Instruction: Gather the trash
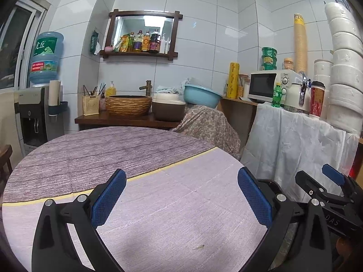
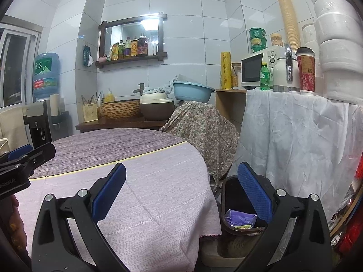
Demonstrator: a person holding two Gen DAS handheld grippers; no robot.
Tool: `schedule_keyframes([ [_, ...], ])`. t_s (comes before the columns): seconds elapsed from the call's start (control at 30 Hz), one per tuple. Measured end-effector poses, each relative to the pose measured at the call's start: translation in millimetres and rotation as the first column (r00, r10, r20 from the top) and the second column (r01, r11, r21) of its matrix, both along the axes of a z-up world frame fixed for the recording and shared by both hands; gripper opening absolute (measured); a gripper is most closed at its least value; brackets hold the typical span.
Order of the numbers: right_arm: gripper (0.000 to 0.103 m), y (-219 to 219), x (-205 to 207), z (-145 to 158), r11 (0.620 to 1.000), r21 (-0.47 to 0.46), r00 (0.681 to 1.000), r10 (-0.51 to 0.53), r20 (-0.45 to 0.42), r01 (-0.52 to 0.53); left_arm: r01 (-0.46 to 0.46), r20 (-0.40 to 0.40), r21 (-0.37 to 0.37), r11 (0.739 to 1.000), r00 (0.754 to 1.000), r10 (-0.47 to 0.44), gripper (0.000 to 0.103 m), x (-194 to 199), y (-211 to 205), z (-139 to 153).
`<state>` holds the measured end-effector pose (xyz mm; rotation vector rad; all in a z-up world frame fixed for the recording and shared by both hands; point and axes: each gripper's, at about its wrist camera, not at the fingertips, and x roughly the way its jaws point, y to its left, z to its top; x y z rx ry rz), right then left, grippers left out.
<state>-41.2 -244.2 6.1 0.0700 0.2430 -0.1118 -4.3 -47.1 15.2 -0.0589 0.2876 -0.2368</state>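
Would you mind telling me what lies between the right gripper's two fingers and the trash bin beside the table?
Nothing: in the right wrist view, the open right gripper hangs over the table edge, with the trash bin directly behind its right finger.

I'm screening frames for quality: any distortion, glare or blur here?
Left wrist: fisheye bends the wall tiles and darkens the corners; mirror reflects a bright lamp; table is sharp. Right wrist: same bending, glare in mirror; bin interior is dim.

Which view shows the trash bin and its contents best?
The right wrist view: the dark trash bin sits beside the table, its opening showing purple wrappers. The left wrist view shows only a dark rim sliver behind the left gripper's finger.
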Motion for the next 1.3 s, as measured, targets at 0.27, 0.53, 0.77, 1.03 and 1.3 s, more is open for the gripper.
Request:
schedule_keyframes([
  [0.27, 0.097, -3.7, 1.5, -1.0, 1.000, 0.003, 1.000, -0.009, -0.005, 0.009, 0.000, -0.005, -0.006, 1.000, 1.000, 0.000, 0.098, 1.9, 2.1, 0.4],
  [0.53, 0.097, -6.4, 2.4, -2.4, 1.000, 0.008, 1.000, -0.018, -0.011, 0.018, 0.000, -0.014, -0.003, 1.000, 1.000, 0.000, 0.098, 4.2, 3.9, -0.3],
  [0.77, 0.097, -7.6, 1.6, -2.0, 1.000, 0.010, 1.000, -0.017, -0.010, 0.017, -0.006, -0.021, 0.001, 1.000, 1.000, 0.006, 0.098, 4.5, 4.0, 0.1],
  [1.03, 0.097, -8.3, 0.7, -1.7, 1.000, 0.010, 1.000, -0.015, -0.009, 0.015, -0.014, -0.027, 0.006, 1.000, 1.000, 0.014, 0.098, 5.9, 5.5, -0.1],
  [1.3, 0.097, -7.9, 0.8, -1.7, 1.000, 0.011, 1.000, -0.015, -0.009, 0.015, -0.015, -0.029, 0.007, 1.000, 0.999, 0.015, 0.098, 5.7, 6.3, -0.6],
])
